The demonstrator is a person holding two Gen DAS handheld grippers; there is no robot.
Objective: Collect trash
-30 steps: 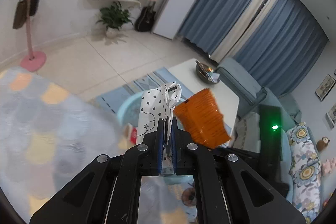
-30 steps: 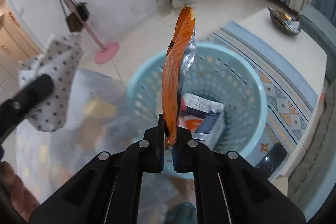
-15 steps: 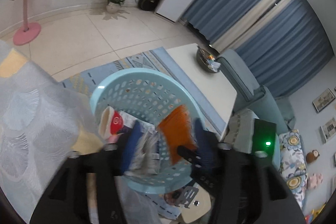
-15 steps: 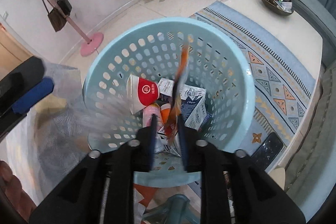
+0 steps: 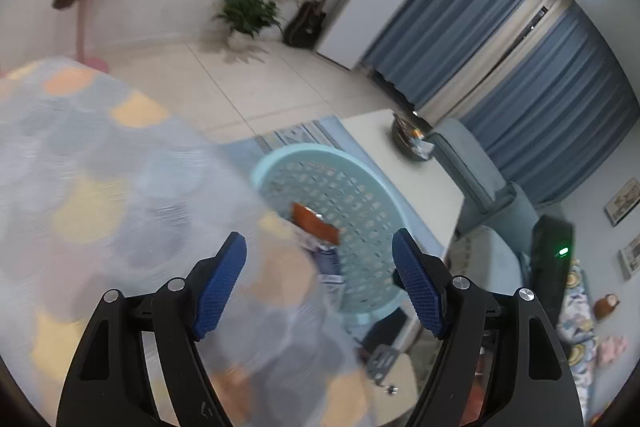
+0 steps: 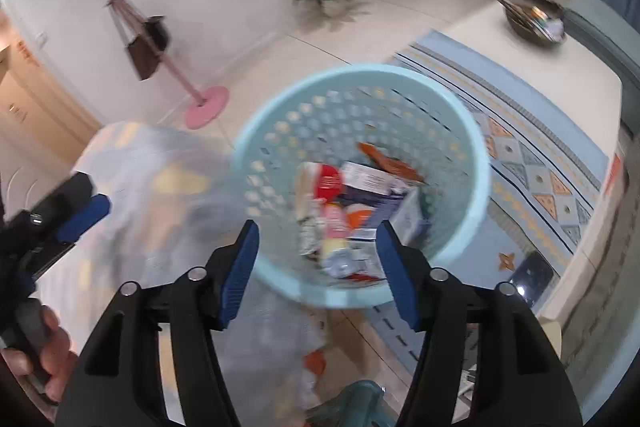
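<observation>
Both of my tools are empty at this moment. The left hand-held gripper [image 5: 318,267] has its blue pads spread wide with nothing between them, and the right hand-held gripper [image 6: 316,255] is released the same way, jaws well apart over the basket [image 6: 476,155].

The trash I can see lies inside that pale blue perforated basket: an orange wrapper [image 6: 390,161] resting against the far inner wall at about 1 o'clock from the right tool, a white cup with a red label [image 6: 322,181] at roughly 12 o'clock, and a blue-and-white carton [image 6: 370,187] lying across the pile between them. From the left wrist view the same orange wrapper [image 5: 314,227] shows at 12 o'clock just past the pads, with the basket rim [image 5: 280,157] curving behind it.

The relation that matters next, as I judge it: the basket sits straight ahead and below the right tool, while from the left tool it lies toward 1 o'clock, partly hidden behind the patterned cloth on the desk [image 5: 100,167] (blurred here, so I cannot read what may lie on it). The right hand looks nearer the basket mouth; the left is nearer the cloth at 9 to 10 o'clock, so any further piece from that side would suit the left tool
</observation>
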